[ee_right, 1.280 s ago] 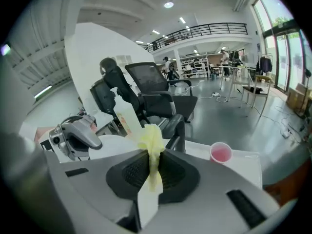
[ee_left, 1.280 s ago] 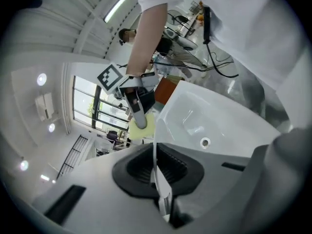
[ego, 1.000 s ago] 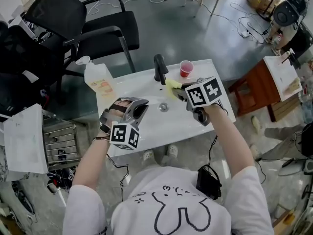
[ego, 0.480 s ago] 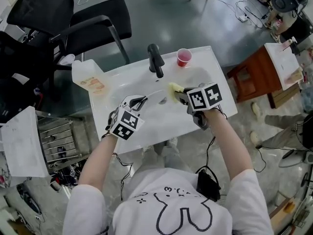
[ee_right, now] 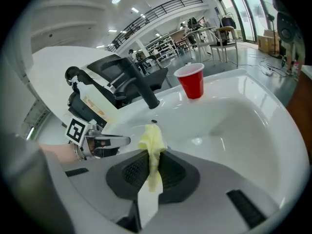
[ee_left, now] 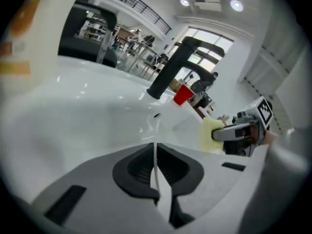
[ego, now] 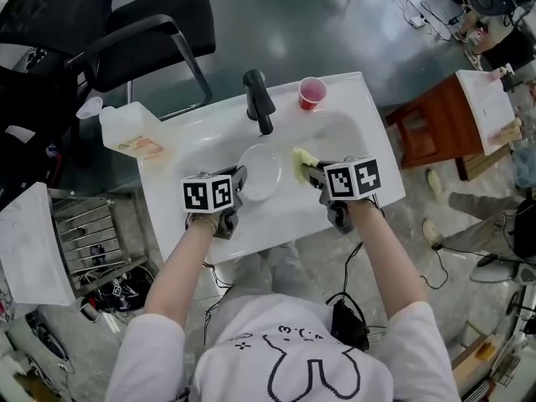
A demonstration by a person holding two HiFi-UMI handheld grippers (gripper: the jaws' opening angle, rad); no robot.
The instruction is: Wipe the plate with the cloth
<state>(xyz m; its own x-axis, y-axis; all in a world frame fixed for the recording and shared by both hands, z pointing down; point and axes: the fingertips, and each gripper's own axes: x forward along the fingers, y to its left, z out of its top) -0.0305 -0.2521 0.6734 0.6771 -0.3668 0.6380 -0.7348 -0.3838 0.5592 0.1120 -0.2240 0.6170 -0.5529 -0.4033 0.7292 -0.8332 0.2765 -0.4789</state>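
Note:
A round white plate point(ego: 259, 171) lies face up, low over the white sink basin point(ego: 335, 132). My left gripper point(ego: 238, 180) is shut on its left rim; in the left gripper view the rim shows as a thin white edge point(ee_left: 155, 165) between the jaws. My right gripper point(ego: 309, 171) is shut on a yellow cloth point(ego: 302, 159), which hangs just right of the plate without touching it. The cloth point(ee_right: 152, 152) sticks up from between the jaws in the right gripper view, with the left gripper point(ee_right: 114, 141) opposite. The left gripper view shows the right gripper point(ee_left: 229, 134) and the cloth point(ee_left: 211, 133).
A black faucet point(ego: 258, 100) stands at the back of the sink, with a red cup point(ego: 311, 93) on the rim to its right. A soap bottle point(ego: 131, 132) lies on the left rim. Black chairs point(ego: 126, 32) stand behind, and a brown table point(ego: 440, 124) stands at right.
Both grippers have come down into the sink basin. The left gripper has rolled, so the plate has turned from tilted to face up. The cloth has moved closer to the plate's right edge.

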